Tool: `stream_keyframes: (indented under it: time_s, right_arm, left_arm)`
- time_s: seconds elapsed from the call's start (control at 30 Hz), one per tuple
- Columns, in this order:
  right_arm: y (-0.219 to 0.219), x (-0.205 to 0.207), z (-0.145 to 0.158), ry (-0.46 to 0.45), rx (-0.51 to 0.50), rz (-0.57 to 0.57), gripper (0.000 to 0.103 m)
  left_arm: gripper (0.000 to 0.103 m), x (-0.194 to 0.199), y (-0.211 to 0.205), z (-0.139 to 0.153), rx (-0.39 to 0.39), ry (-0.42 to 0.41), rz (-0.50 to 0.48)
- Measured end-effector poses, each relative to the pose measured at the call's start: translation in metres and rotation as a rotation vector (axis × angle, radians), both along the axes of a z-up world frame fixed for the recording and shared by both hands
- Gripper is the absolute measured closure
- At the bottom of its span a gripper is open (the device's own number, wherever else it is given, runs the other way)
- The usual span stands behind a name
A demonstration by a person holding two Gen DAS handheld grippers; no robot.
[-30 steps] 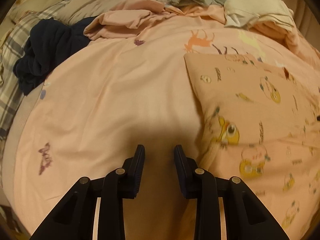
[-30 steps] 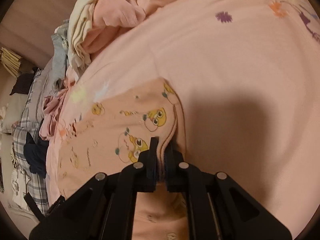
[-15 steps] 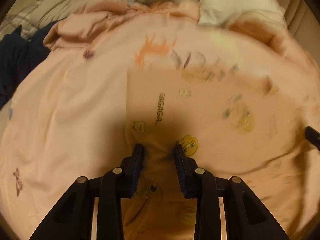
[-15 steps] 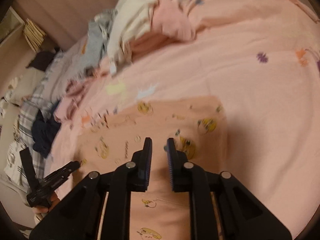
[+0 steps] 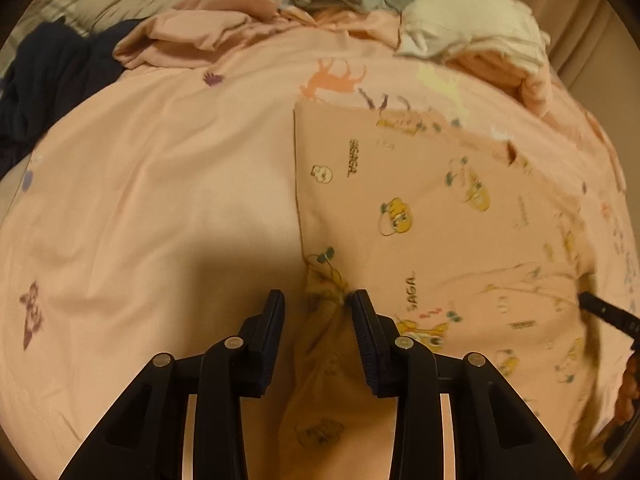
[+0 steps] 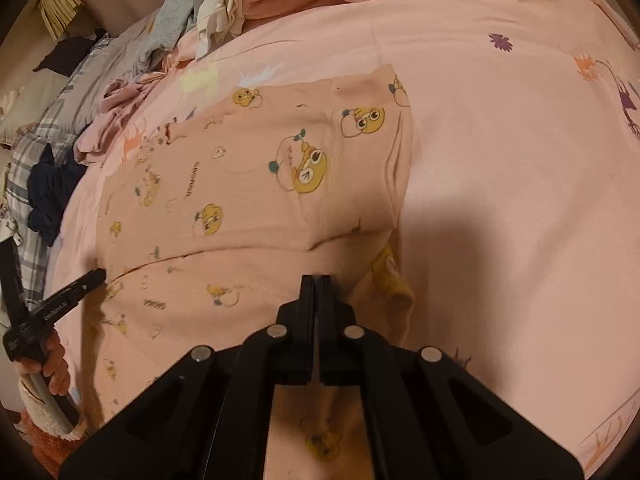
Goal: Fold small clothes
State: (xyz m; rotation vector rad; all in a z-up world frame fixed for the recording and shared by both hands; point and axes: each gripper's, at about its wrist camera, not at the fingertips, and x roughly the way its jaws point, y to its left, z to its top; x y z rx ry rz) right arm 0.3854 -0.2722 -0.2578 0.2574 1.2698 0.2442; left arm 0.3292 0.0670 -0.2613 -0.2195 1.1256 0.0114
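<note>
While the left gripper [image 5: 316,300] stands with jaws spread, the left edge of the small peach cotton garment printed with yellow cartoon faces [image 5: 420,208] bunches up between them, unpinched. That garment lies flat on the pink animal-print bedsheet [image 5: 160,184]. If the jaws close too shallow, I judge they could catch only the top layer, or sheet as well.

From the right wrist, the right gripper [image 6: 316,280] shows jaws pressed together at the garment's near fold [image 6: 240,248]; whether cloth is caught I cannot tell. Lifting unevenly could skew the fold. A heap of unfolded laundry [image 6: 224,4] sits well apart.
</note>
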Motion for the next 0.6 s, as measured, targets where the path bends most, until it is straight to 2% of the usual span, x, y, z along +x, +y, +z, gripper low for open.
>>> stream_keyframes:
  time_s: [0.1, 0.17, 0.27, 0.33, 0.37, 0.43, 0.53, 0.6]
  right_arm:
    - [0.017, 0.001, 0.018, -0.063, 0.075, 0.023, 0.093]
    - [0.036, 0.006, 0.023, -0.1, 0.1, 0.053, 0.093]
    - [0.059, 0.021, 0.008, -0.098, 0.118, 0.081, 0.093]
    - [0.065, 0.029, -0.018, -0.022, 0.094, 0.053, 0.096]
    - [0.062, 0.028, -0.027, -0.003, 0.103, 0.036, 0.099]
    - [0.053, 0.018, -0.027, -0.028, 0.139, 0.04, 0.103]
    - [0.042, 0.009, -0.029, 0.011, 0.161, 0.063, 0.103]
    - [0.033, 0.005, -0.028, 0.026, 0.189, 0.036, 0.103]
  left_arm:
    - [0.068, -0.008, -0.011, 0.024, -0.052, -0.101, -0.006]
    - [0.068, -0.005, -0.023, 0.032, -0.057, -0.127, -0.034]
    - [0.067, 0.011, -0.047, 0.016, 0.052, -0.088, -0.08]
    - [0.067, 0.017, -0.048, -0.007, 0.055, -0.004, -0.091]
    - [0.068, 0.015, -0.047, -0.014, 0.044, 0.005, -0.094]
    - [0.068, 0.005, -0.045, -0.014, 0.061, -0.061, -0.118]
    - [0.067, 0.0, -0.047, -0.015, 0.095, -0.072, -0.143]
    - [0.068, 0.0, -0.048, -0.014, 0.099, -0.064, -0.134]
